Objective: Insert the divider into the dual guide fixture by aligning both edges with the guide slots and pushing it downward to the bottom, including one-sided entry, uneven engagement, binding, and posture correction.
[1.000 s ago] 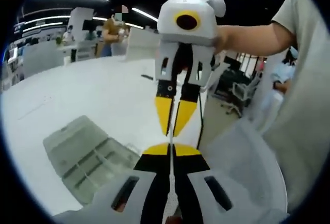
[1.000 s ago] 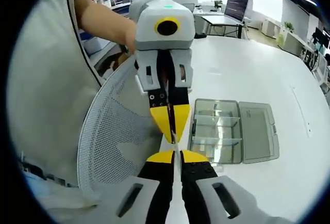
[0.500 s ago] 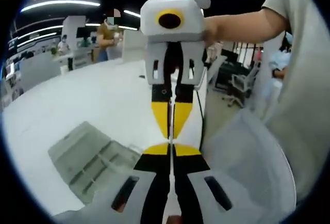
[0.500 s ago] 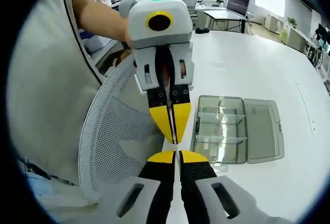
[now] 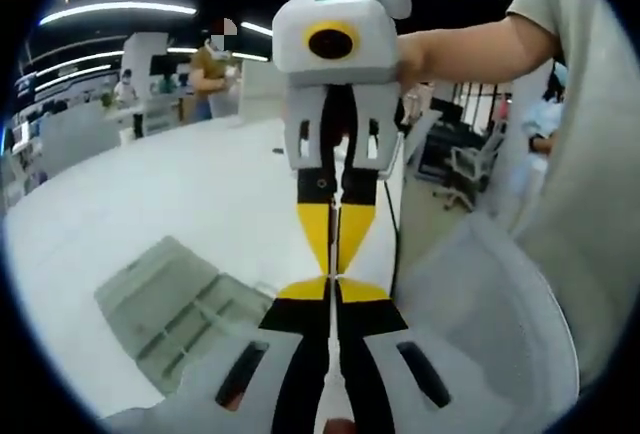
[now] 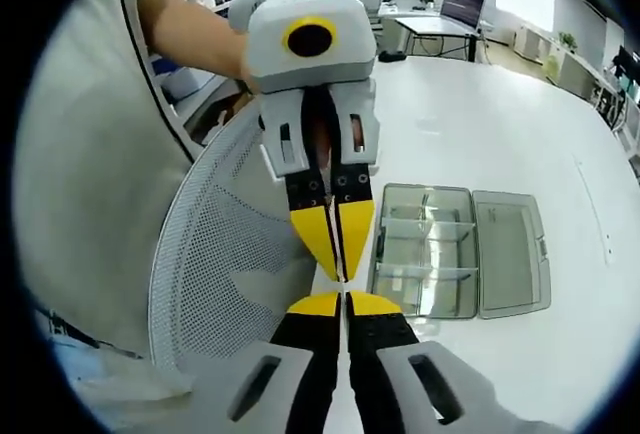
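My left gripper (image 5: 333,292) and right gripper (image 5: 334,266) point at each other, yellow tips almost touching, above the table's near edge. From the other side, the left gripper (image 6: 341,272) hangs down over the right gripper (image 6: 343,300). Both pairs of jaws stand pressed together; a thin pale sliver runs between them, and I cannot tell whether it is a divider seen edge-on. A clear plastic box (image 6: 425,254) with slotted walls and cross dividers lies on the white table (image 6: 480,134), its lid (image 6: 510,252) flat open beside it. The same box (image 5: 185,304) lies low at the left.
A white mesh chair back (image 6: 220,254) stands at the table edge under the grippers, also seen as the chair back (image 5: 480,324). The person's torso (image 6: 90,174) and forearm are close. Desks, chairs and other people are far behind.
The right gripper has straightened from a tilt and come down toward the left one, so the tips now nearly meet. The box has not moved.
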Action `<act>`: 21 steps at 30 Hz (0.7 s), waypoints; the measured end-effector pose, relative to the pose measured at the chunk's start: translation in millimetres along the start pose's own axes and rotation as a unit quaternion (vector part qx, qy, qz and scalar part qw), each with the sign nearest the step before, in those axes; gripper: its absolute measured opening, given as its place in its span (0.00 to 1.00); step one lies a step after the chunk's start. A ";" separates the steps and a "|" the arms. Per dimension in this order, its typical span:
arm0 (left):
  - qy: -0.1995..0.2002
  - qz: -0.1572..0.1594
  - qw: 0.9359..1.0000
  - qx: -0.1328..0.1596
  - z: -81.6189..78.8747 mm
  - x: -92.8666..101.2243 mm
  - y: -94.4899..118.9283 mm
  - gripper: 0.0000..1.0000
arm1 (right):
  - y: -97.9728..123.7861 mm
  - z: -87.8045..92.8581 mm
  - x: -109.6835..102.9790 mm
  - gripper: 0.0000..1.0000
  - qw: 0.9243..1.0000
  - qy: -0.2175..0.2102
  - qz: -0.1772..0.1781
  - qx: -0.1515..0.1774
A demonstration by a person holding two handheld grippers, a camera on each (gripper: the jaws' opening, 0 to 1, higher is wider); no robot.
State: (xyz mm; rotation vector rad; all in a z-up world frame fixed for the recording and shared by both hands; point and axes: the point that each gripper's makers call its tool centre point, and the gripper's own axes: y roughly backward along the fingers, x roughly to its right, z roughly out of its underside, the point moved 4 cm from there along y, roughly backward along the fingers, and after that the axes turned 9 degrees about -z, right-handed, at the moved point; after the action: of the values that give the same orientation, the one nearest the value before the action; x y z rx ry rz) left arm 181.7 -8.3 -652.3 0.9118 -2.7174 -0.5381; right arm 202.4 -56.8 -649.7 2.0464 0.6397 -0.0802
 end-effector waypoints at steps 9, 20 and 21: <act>0.007 0.003 1.000 0.005 -0.1 -3.4 1.6 0.00 | 3.0 -5.7 2.7 0.00 1.000 -0.022 -0.002 0.008; 0.013 0.001 1.000 0.001 1.9 -8.5 1.6 0.00 | 3.2 -9.4 6.3 0.00 0.999 -0.034 0.000 0.010; 0.015 0.002 1.000 0.000 2.4 -8.9 1.5 0.00 | 3.1 -9.8 6.2 0.00 0.999 -0.035 -0.001 0.009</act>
State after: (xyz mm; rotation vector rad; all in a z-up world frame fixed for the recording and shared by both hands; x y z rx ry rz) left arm 187.0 -1.1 -654.7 0.9067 -2.6919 -0.5199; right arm 207.3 -47.5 -643.8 2.0518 0.5990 -0.1596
